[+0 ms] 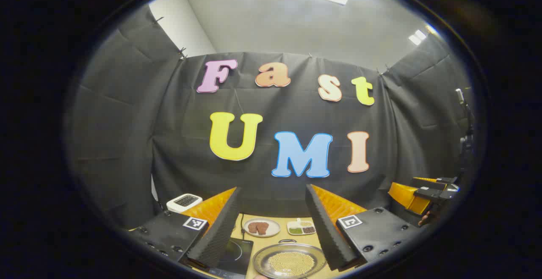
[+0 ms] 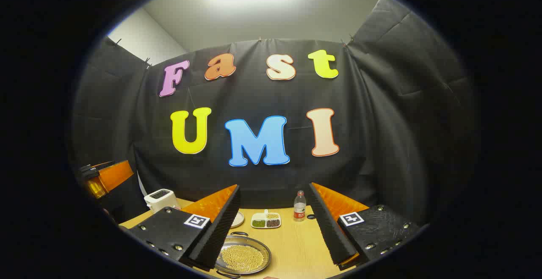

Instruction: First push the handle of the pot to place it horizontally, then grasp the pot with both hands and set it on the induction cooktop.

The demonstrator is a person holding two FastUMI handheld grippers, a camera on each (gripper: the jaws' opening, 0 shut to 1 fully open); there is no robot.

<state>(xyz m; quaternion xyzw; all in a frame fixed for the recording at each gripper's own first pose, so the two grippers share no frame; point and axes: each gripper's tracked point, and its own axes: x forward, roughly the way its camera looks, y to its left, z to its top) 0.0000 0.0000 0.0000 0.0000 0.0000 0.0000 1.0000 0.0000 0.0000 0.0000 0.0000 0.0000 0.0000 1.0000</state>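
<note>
The pot [image 1: 260, 258] is a shallow metal pan holding yellow beans, low between the fingers in the left gripper view; a small loop handle [image 1: 287, 241] shows at its far rim. The black induction cooktop [image 1: 235, 252] lies just left of it. My left gripper [image 1: 272, 188] is open, held above and short of the pot. In the right gripper view the pot [image 2: 265, 251] sits low and left, partly behind the left finger. My right gripper [image 2: 274, 186] is open and holds nothing. Each gripper shows in the other's view, the right gripper [image 1: 423, 194] and the left gripper [image 2: 103, 177].
On the wooden table [image 2: 292, 245] stand a divided dish [image 2: 266, 220] of grains, a plate [image 1: 261, 227] with brown pieces, a small bottle [image 2: 300, 206] and a white appliance [image 2: 161, 199] at the far left. A hand [image 1: 425, 219] holds the right gripper.
</note>
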